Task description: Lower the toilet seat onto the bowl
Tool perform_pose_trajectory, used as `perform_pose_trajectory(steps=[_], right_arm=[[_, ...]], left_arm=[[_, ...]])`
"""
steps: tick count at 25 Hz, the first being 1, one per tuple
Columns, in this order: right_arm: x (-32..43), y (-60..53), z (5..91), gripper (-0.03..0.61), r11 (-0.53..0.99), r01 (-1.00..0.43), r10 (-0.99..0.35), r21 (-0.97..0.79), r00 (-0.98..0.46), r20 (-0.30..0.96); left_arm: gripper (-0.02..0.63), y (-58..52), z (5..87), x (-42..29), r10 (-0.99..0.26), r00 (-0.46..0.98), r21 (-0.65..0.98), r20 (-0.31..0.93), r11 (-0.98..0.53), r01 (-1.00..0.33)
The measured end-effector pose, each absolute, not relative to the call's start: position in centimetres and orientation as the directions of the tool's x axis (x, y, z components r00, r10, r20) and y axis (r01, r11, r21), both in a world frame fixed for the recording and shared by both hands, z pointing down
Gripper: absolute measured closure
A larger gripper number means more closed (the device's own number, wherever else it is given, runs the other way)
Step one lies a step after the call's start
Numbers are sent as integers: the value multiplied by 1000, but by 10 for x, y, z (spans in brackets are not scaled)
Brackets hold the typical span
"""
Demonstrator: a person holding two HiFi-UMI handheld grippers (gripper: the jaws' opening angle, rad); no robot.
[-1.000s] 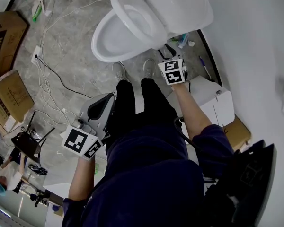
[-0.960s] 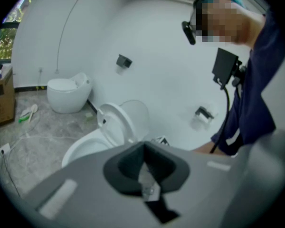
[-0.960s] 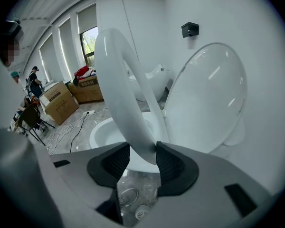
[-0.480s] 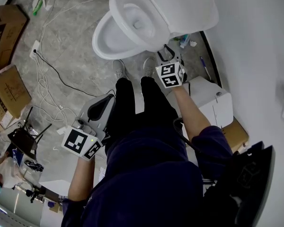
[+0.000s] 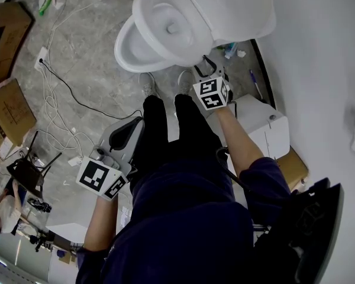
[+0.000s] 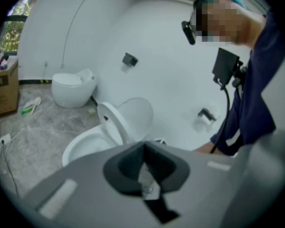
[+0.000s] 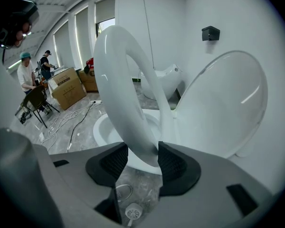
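Left tool [image 6: 143,148]: pads pressed together, nothing between them. It hangs well back from the bowl [image 5: 127,49], on the bowl's left as I look down, and has no part in the step.

Cables [image 5: 59,93] trail over the floor to the left of the bowl. They lie outside the path of the seat.

Toilet seat [image 7: 123,94]: raised above the bowl, hinged at the bowl's rear, tilted forward off the lid [image 7: 223,108], which stands open behind the bowl. Not yet down.

Right tool [image 7: 142,158]: at the bowl's right side, pinching the lower rim of the seat. Both pads appear to touch the rim. The jaws have just been opening a little with the rim between them, so I judge the hold to be light.

Step in hand, in my judgement: swing the seat down on its hinge.

Recommendations:
- Follow the seat's arc about the hinge; do not push straight down.
- Let the wrist roll with the rim so that it does not twist out of the pads.
- Keep enough pinch that the seat cannot drop and slam on the bowl.
- Release only once the seat rests on the bowl's rim, and draw the pads out sideways.
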State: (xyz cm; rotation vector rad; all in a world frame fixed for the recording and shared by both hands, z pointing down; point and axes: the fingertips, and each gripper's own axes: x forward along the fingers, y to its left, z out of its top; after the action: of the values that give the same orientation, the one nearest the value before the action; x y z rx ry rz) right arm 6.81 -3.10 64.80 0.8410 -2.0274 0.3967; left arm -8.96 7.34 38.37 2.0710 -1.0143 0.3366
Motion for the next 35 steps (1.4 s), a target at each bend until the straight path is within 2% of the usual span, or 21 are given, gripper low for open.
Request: perform_pose_trajectory(steps=[35], right_arm=[[37,-10,678,356,839,-544,-285,15,-416,864]], left_arm=[[610,60,403,-89,-541,647,563,538,-340,-753]])
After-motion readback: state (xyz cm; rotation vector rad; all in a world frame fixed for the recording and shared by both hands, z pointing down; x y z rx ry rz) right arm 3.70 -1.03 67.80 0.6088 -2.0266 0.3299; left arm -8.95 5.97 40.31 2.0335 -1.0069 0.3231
